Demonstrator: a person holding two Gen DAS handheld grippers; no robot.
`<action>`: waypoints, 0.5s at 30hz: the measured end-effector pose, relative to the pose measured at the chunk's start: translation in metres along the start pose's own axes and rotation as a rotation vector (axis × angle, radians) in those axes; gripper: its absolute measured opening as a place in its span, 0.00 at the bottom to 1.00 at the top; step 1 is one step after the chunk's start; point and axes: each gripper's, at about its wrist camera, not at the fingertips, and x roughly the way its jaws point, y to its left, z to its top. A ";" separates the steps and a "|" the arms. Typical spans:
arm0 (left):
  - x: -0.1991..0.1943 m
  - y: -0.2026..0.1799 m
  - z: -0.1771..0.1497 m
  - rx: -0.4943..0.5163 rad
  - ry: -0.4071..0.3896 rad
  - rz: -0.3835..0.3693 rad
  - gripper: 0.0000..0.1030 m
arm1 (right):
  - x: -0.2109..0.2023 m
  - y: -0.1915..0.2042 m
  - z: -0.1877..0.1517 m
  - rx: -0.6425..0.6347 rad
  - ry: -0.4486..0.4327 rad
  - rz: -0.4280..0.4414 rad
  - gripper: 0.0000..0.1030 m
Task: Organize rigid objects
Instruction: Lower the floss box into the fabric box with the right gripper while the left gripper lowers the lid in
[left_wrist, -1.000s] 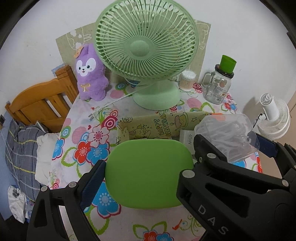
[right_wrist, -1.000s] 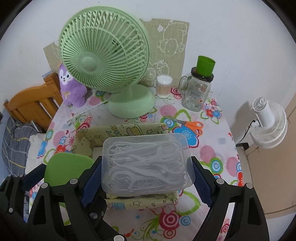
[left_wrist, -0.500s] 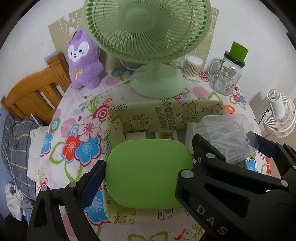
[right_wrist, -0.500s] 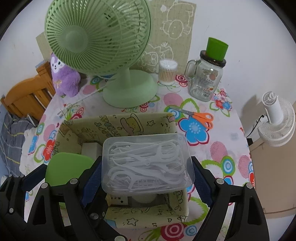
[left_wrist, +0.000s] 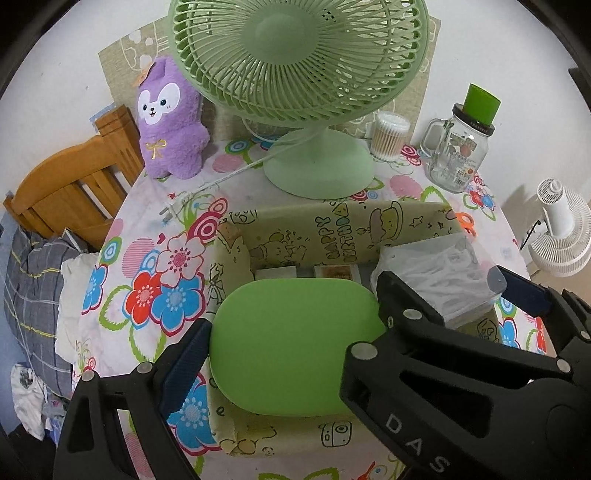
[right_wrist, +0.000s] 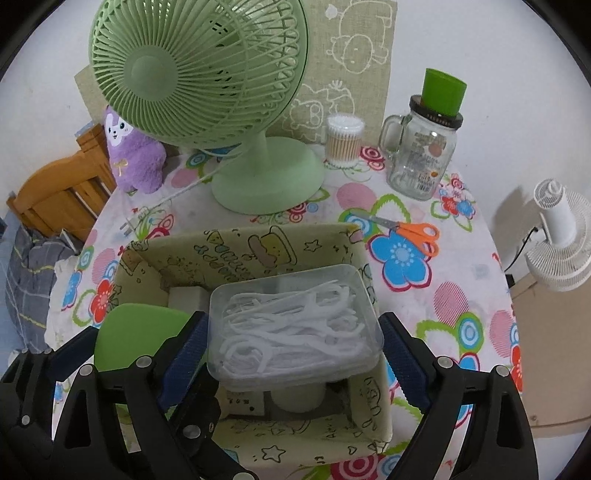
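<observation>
far left there's the wooden chair tucked against the table edge, and just inside it the purple plush bunny sits upright on the flowered tablecloth, right beside the big green desk fan whose white cord trails toward the near left. moving in, the left gripper is clamped on the green lid-like case, fingers pressed against both of its sides, and it holds that case over the near-left part of the cartoon-print storage box; the case hides whatever lies under it. a couple of small packets show at the box's far wall in the left wrist view, too small to read. next across, the right gripper is closed on the clear plastic box of white floss picks, blue pads tight on its left and right walls, and that box hangs over the right half of the storage box, above a pale round item on the bottom. the two held things sit side by side, close together. further right on the cloth, orange-handled scissors lie just beyond the box's far-right corner. behind them stand a cotton swab tub and then a glass mug jar with a green cup upturned on its lid. far right, off the table, a small white fan stands on the floor.
</observation>
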 end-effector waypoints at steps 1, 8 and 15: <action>-0.001 0.000 0.000 0.001 -0.002 -0.001 0.92 | -0.001 0.000 0.000 0.001 -0.001 -0.001 0.91; -0.012 -0.007 0.003 0.010 -0.024 -0.046 0.92 | -0.015 -0.005 0.002 0.002 -0.017 -0.021 0.96; -0.014 -0.027 0.009 0.039 -0.042 -0.094 0.92 | -0.026 -0.024 0.005 0.037 -0.032 -0.076 0.96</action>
